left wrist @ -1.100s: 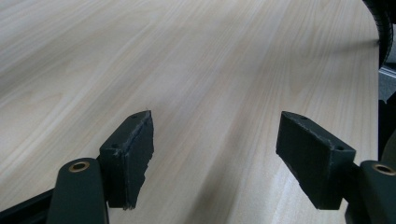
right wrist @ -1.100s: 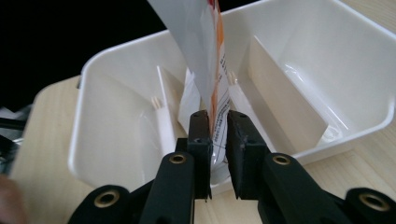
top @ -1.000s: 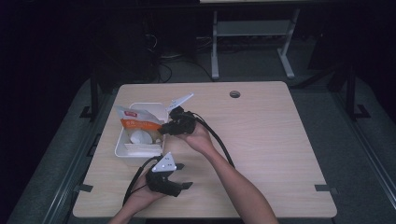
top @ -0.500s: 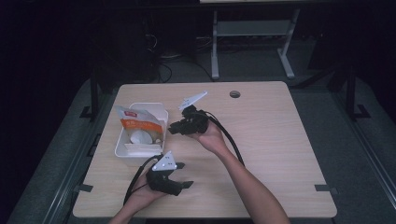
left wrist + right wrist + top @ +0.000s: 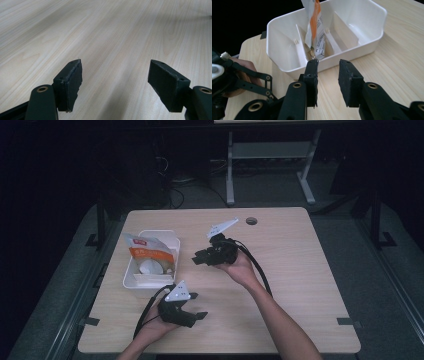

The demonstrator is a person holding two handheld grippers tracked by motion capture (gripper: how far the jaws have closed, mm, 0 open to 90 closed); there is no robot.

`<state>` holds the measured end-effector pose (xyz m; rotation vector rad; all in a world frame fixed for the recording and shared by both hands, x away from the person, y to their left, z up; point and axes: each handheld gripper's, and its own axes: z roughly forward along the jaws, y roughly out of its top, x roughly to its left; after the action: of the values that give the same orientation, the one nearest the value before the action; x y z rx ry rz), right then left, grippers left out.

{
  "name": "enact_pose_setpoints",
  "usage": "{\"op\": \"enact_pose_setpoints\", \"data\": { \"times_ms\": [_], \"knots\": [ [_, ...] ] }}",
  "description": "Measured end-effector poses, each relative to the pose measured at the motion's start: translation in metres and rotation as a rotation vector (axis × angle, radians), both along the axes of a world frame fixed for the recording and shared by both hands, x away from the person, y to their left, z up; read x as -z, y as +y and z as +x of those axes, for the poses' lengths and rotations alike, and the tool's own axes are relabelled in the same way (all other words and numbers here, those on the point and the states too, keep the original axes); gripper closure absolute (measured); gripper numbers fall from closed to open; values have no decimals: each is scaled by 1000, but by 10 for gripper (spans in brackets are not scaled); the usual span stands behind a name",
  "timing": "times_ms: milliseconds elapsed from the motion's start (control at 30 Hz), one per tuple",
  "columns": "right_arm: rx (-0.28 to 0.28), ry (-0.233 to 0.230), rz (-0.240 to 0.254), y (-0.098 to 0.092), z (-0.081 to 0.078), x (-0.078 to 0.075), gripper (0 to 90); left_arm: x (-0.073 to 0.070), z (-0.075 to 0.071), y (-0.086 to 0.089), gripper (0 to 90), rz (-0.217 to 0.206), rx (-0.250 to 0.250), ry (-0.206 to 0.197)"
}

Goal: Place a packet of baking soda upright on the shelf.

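1. Packet placement looks finished: the white and orange plastic snack packet stands upright in the white plastic divided bin at the left of the light wooden table. In the right gripper view the packet sits in the middle compartment, between two thin white dividers, its top leaning above the bin's rim.

2. Near the front edge, just right of the bin's near corner, the left gripper rests low over bare wood. Its jaws stand wide apart with nothing between them, and the left gripper view has its pads over plain tabletop.

3. Further right, at mid-table, the right gripper is held clear of the bin, pointing back at it. Its jaws have just been opening; they stand partly apart and hold nothing, with the pads short of the bin's wall.

4. Judged from this, the drop-off is done. No other loose item lies on the table, so little seems left beyond drawing both hands away.
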<state>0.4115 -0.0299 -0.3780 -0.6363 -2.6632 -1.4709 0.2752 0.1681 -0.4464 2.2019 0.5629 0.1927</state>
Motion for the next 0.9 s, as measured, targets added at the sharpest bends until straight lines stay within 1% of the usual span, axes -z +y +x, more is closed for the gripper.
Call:
{"op": "enact_pose_setpoints", "data": {
  "times_ms": [267, 300, 467, 900],
  "knots": [
    [21, 4, 4, -17, -2, -1, 639, 0, 1, 1, 273, -1, -6, -1],
    [22, -2, 5, -19, -2, -1, 635, 0, 1, 1, 273, -1, -7, -2],
    [38, 8, 8, -30, -4, -1, 605, 0, 2, 1, 273, -3, -9, 1],
    [64, 15, 10, -47, -7, -1, 548, 0, 2, -1, 272, -6, -5, 6]
  ]
}}
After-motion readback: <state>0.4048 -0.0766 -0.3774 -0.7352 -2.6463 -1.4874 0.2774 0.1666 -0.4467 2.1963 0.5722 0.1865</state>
